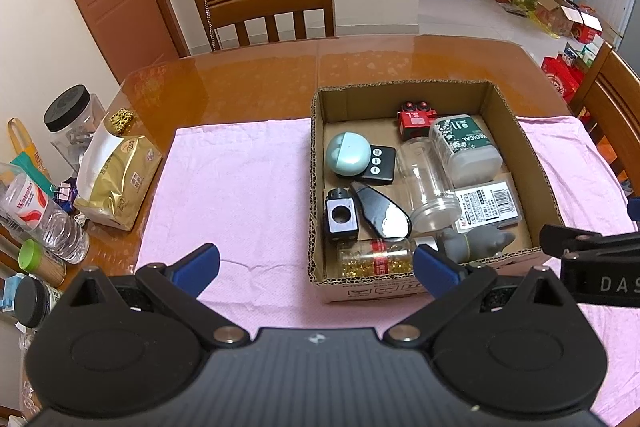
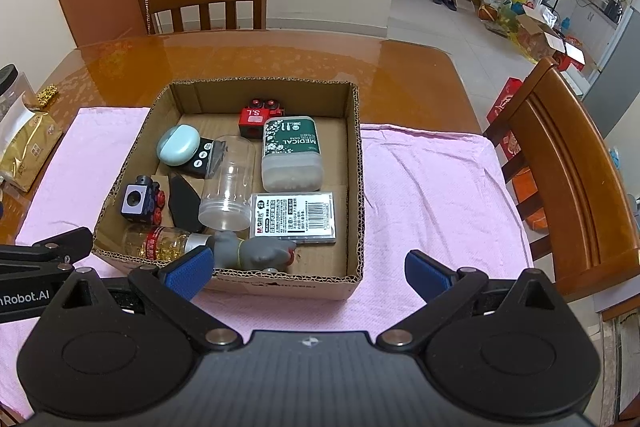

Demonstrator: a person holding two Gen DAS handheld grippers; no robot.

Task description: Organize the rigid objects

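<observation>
An open cardboard box sits on a pink cloth and holds several rigid items: a red toy block, a cotton swab box, a clear jar, a teal case, a black remote, a staples box, a pill bottle and a grey toy. My left gripper is open in front of the box's near left corner. My right gripper is open at the near wall. Both hold nothing.
At the table's left edge stand a gold bag, a black-lidded jar, a water bottle and small containers. Wooden chairs stand behind the table and at its right. The other gripper's arm shows at each view's edge.
</observation>
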